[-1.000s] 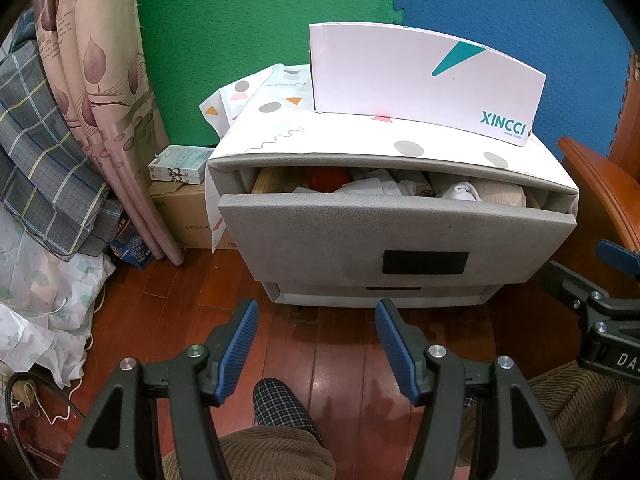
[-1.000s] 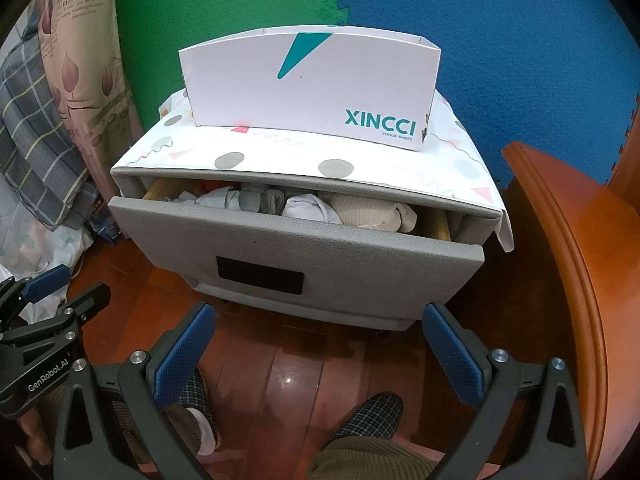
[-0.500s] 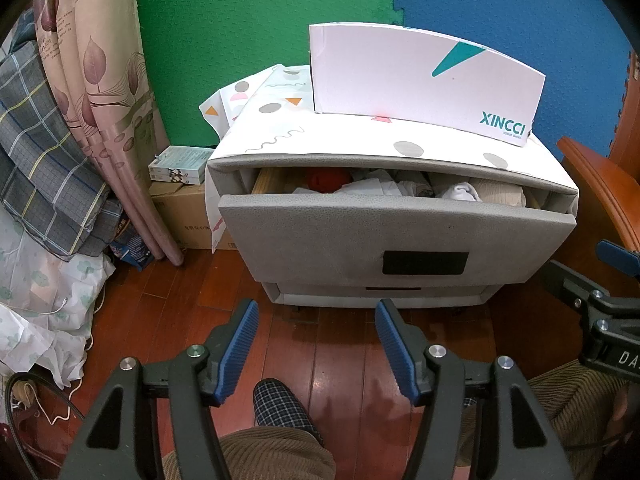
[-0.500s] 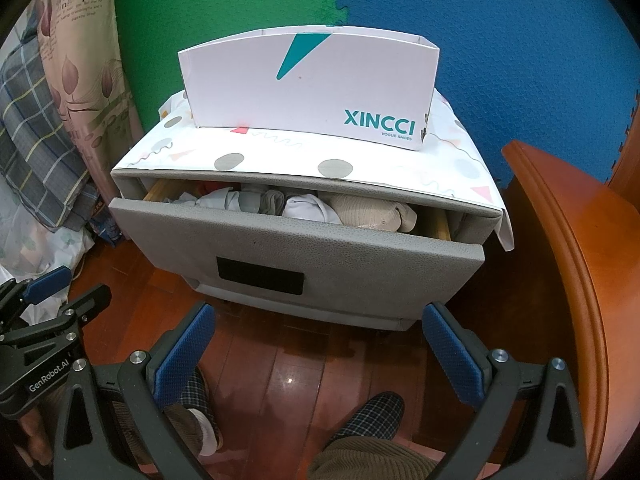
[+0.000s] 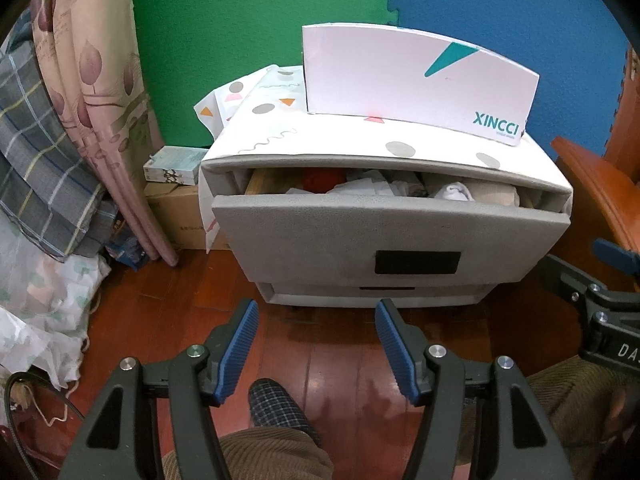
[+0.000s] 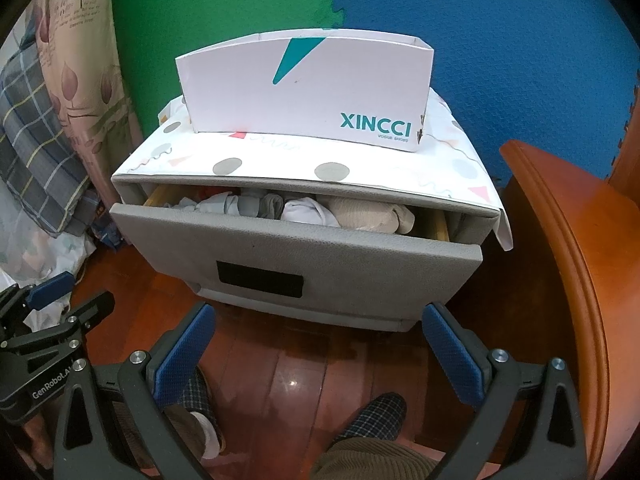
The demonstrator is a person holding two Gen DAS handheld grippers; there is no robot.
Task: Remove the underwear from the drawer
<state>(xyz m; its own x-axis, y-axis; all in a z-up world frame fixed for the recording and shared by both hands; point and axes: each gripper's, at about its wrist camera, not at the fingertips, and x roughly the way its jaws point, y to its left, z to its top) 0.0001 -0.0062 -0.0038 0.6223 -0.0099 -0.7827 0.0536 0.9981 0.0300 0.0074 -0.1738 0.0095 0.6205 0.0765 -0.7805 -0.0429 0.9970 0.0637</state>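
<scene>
Hovering above the floor, the left gripper (image 5: 314, 344) and right gripper (image 6: 318, 354) were held spread and empty, well short of the drawer (image 6: 296, 252), where rolled underwear (image 6: 308, 212) was packed across its width.

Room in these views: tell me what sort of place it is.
Probably a bedroom at home. A grey nightstand with its drawer pulled open on folded clothes, a floral curtain beside it, and a wooden bed frame to the right suggest it.
</scene>
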